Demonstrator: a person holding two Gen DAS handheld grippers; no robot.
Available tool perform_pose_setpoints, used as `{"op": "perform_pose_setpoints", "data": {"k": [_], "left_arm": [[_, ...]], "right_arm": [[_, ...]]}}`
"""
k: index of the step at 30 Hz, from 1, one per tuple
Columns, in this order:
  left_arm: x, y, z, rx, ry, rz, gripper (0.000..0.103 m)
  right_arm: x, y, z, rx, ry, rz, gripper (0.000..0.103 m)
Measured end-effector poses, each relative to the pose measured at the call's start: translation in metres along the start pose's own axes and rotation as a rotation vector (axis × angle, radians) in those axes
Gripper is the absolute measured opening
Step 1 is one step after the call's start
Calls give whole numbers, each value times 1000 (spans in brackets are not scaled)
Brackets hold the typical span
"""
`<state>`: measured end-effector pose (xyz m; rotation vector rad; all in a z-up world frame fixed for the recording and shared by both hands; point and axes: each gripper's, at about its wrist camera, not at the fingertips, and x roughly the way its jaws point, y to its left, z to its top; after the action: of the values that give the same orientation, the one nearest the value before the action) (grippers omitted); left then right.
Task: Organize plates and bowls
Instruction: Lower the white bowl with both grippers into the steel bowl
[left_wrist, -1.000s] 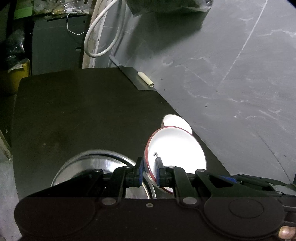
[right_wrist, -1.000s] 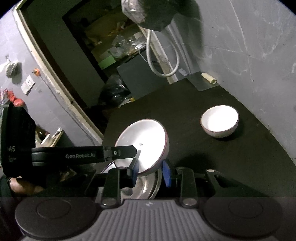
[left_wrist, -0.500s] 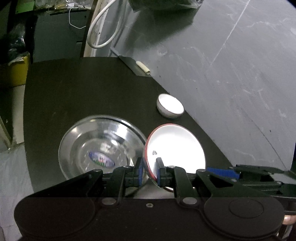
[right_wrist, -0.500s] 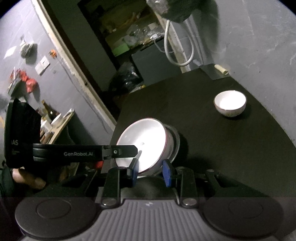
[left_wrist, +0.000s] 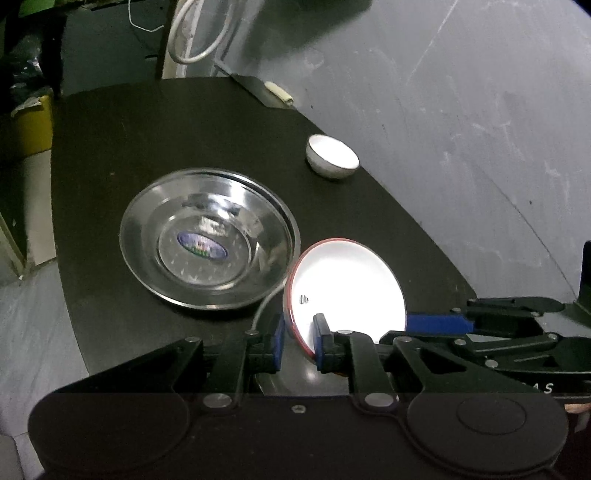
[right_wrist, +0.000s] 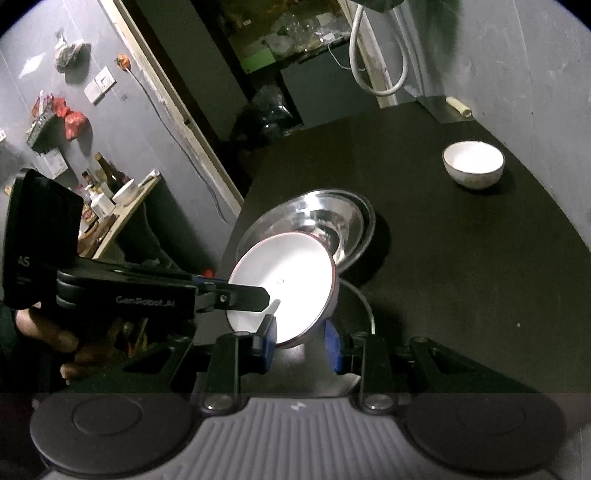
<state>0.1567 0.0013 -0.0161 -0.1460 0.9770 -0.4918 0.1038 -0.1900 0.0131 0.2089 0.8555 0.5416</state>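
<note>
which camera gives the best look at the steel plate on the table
The left wrist view. There the steel plate lies almost fully in sight, with its rim and the sticker at its centre. In the right wrist view, the red-rimmed white bowl held by both grippers covers the plate's near part, leaving only the far side.

Left claw (left_wrist: 299, 341) clamped on the near rim of a red-rimmed white bowl (left_wrist: 347, 288), tilted, lifted just right of a steel plate (left_wrist: 208, 238) lying on the black table (left_wrist: 110, 140). Beyond the steel plate, near the wall, a small white bowl (left_wrist: 331, 157). Right claw (left_wrist: 439, 323) beside the tilted bowl's right edge.
</note>
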Motion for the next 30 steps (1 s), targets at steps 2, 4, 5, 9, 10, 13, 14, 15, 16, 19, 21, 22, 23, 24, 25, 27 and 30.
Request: {"op": "perform_pose_setpoints", "data": {"k": [2, 4, 5, 9, 10, 13, 14, 15, 16, 19, 21, 22, 23, 24, 25, 27, 30], "left_arm": [[1, -1, -3, 6, 14, -1, 17], [3, -3, -5, 9, 29, -2, 18], [4, -4, -6, 11, 39, -1, 18], [10, -5, -8, 4, 72, 6, 18], [10, -4, -8, 1, 75, 6, 18], [12, -4, -8, -2, 89, 11, 18], [12, -4, -8, -3, 95, 14, 18], [13, -4, -8, -5, 102, 16, 18], [14, -4, -8, -8, 108, 17, 18], [17, -4, -8, -17, 125, 17, 19], [19, -4, -9, -18, 135, 20, 19], [21, -4, -8, -19, 140, 21, 19], [21, -4, -8, -20, 145, 22, 19], [22, -5, -8, -20, 148, 24, 19], [23, -5, -8, -18, 152, 26, 19], [24, -6, -8, -17, 158, 31, 19], [25, -6, -7, -17, 162, 34, 19]], "right_arm": [[-1, 0, -4, 2, 15, -4, 33], [0, -1, -6, 4, 31, -9, 33], [1, -1, -7, 5, 39, -12, 33], [3, -1, -8, 2, 60, -22, 33], [3, -1, -8, 2, 63, -21, 34], [4, -1, -8, 1, 73, -21, 34], [4, -1, -8, -1, 75, -22, 34], [5, -1, -8, -2, 78, -22, 34], [5, -1, -8, -3, 81, -22, 34], [7, -2, -8, 0, 90, -25, 34], [7, -3, -8, 1, 92, -26, 34], [6, -2, -8, 2, 92, -26, 34], [6, -3, -8, 1, 92, -26, 34], [7, -3, -8, 2, 94, -26, 34], [7, -4, -8, 3, 97, -26, 34], [8, -5, -8, 4, 100, -26, 34], [10, -5, -8, 4, 103, -23, 35]]}}
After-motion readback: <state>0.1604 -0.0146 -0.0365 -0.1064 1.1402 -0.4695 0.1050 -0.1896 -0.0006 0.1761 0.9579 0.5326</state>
